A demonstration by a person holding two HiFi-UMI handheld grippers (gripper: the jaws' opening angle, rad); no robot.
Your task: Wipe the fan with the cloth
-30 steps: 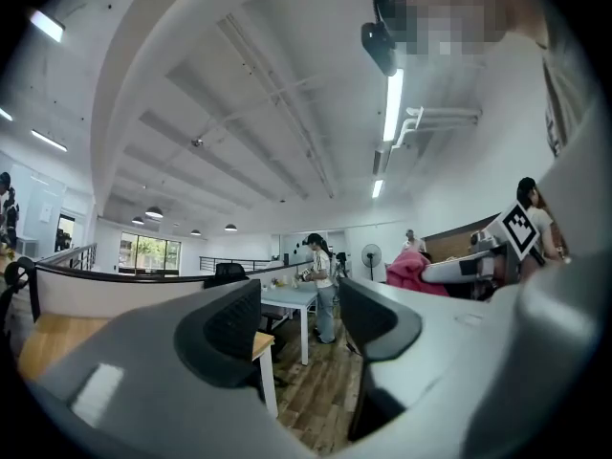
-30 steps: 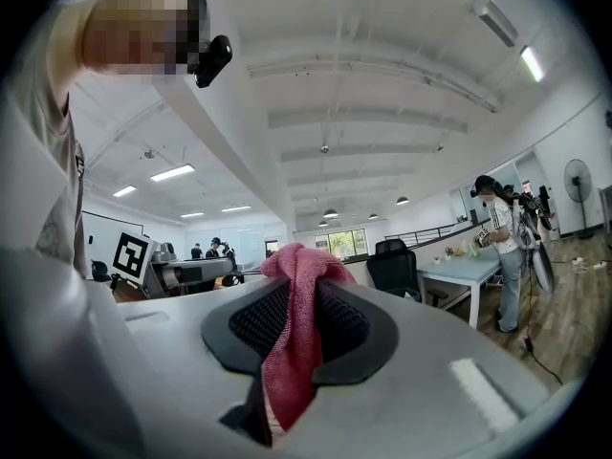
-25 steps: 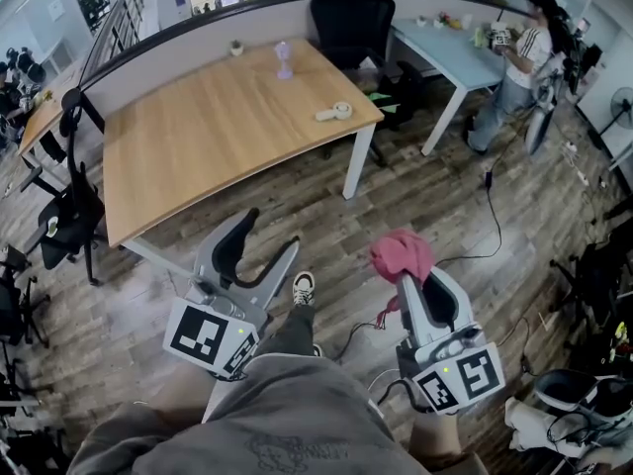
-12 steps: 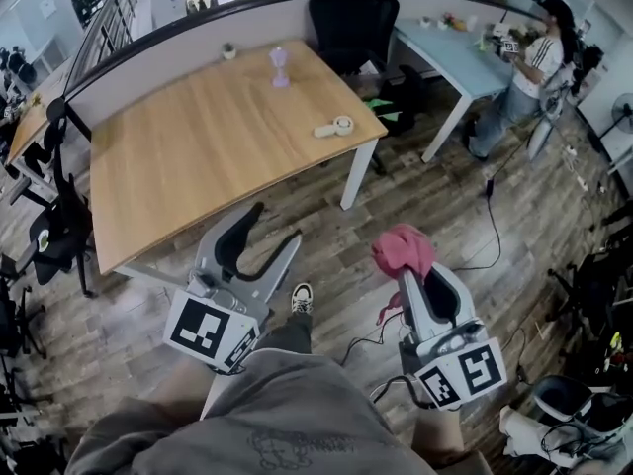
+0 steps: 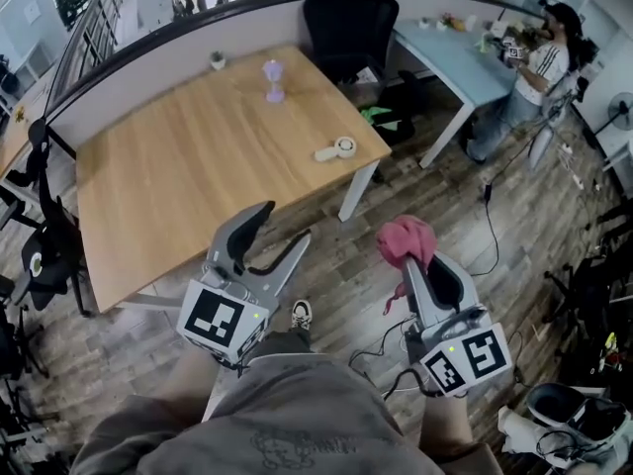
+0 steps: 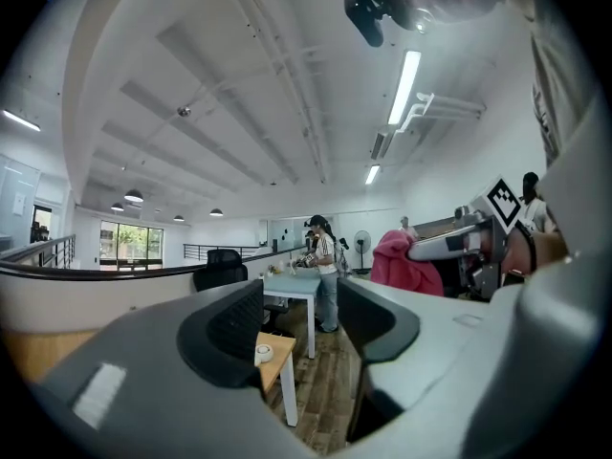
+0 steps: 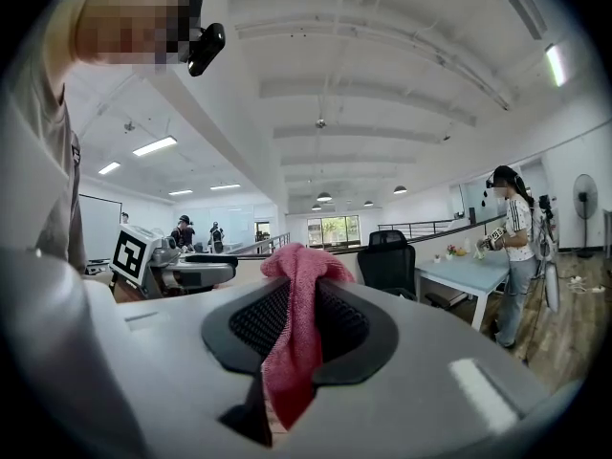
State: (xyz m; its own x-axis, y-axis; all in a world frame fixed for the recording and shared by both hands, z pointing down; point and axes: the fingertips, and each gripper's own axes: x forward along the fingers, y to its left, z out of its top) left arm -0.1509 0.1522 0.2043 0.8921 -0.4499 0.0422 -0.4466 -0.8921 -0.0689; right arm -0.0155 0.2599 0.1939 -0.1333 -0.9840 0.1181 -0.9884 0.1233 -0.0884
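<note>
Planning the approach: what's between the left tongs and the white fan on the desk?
Head view: only wood floor, then bare desk top lie between the left tongs and the fan; nothing in the way.

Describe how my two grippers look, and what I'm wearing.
The left gripper and right gripper are both light grey plastic with curved jaws lined in black ribbed pads. Each carries a white cube with black square markers. You wear grey clothing and a white sneaker.
</note>
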